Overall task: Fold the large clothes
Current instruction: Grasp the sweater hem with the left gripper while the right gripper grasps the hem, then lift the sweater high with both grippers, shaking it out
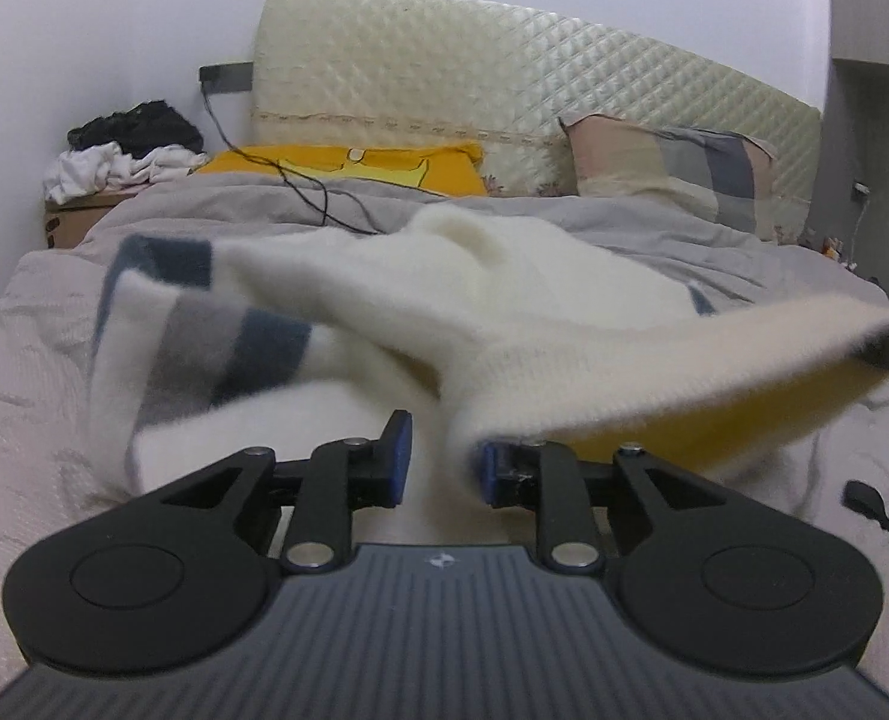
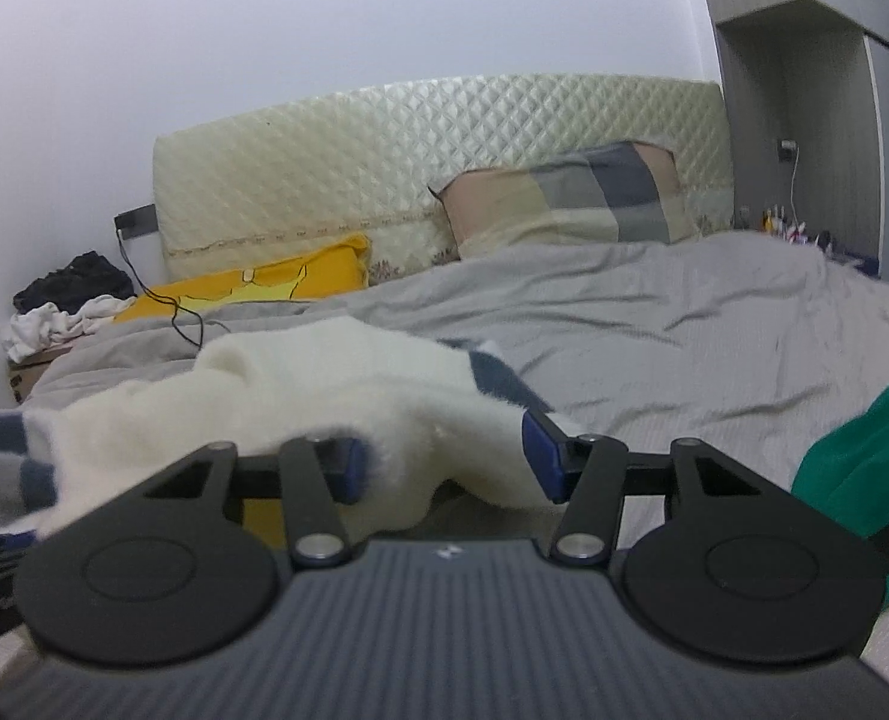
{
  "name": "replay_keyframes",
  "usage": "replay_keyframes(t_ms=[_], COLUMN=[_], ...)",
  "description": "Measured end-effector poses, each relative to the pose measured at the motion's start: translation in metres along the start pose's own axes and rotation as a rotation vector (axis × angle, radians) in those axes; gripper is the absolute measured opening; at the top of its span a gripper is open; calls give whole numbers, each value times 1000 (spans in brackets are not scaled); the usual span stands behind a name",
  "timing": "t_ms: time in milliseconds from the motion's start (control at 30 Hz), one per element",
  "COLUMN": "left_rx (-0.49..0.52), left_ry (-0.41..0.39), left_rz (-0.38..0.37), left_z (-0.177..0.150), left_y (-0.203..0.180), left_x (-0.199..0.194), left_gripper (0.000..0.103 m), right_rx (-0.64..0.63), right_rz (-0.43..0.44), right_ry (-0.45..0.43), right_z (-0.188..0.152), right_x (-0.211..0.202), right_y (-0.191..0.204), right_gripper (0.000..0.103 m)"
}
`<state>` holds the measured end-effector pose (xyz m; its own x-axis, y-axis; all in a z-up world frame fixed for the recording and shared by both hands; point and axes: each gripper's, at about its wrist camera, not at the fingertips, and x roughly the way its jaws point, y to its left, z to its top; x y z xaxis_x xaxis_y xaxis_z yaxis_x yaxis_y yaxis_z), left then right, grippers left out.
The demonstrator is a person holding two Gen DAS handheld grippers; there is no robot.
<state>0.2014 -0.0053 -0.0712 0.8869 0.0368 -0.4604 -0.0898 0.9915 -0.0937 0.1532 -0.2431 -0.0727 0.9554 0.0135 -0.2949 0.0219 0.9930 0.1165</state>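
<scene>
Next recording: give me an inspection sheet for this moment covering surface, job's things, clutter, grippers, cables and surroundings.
Surface: bed with rumpled grey duvet.
Job's things: cream sweater with blue and grey stripes, partly lifted off the bed.
Clutter: green garment at right; yellow pillow; patchwork pillow; heap of clothes on a box.
Grippers: left gripper jaws parted, sweater edge lying over one finger, not pinched; right gripper jaws apart with sweater between them, whether the pads press it cannot be told.
Cables: black cable trailing from the wall onto the bed.
Surroundings: quilted headboard, white wall, wardrobe.
</scene>
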Motion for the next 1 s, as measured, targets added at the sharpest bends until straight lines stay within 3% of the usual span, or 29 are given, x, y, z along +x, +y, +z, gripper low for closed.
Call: replay_keyframes(t_ms=[100, 333, 467, 600, 667, 733, 800, 1000], left_rx=[-53, -114, -126, -143, -149, -144, -133, -155], left_ry=[-32, -186, -189, -186, -190, -202, -228, -320], left_rz=[-11, -33, -45, -60, -65, -67, -60, -33], left_z=[3, 26, 30, 28, 27, 26, 26, 25], left_y=[7, 20, 21, 22, 22, 22, 21, 30], left_x=[-3, -30, -36, -40, -44, -49, -56, -99], left_gripper=[17, 13, 13, 13, 13, 13, 13, 13], right_rx=[4, -29, -63, -71, -92, -105, -111, -139], right_rz=[1, 12, 2, -5, 7, 40, 81, 151], right_ry=[14, 79, 129, 103, 76, 40, -9, -119], right_z=[-4, -13, -23, -24, -24, -24, -22, -10], right_x=[4, 21, 33, 30, 26, 20, 13, -23], right_y=[-1, 6, 10, 10, 14, 18, 21, 26], right_gripper=[55, 55, 55, 54, 46, 27, 17, 14])
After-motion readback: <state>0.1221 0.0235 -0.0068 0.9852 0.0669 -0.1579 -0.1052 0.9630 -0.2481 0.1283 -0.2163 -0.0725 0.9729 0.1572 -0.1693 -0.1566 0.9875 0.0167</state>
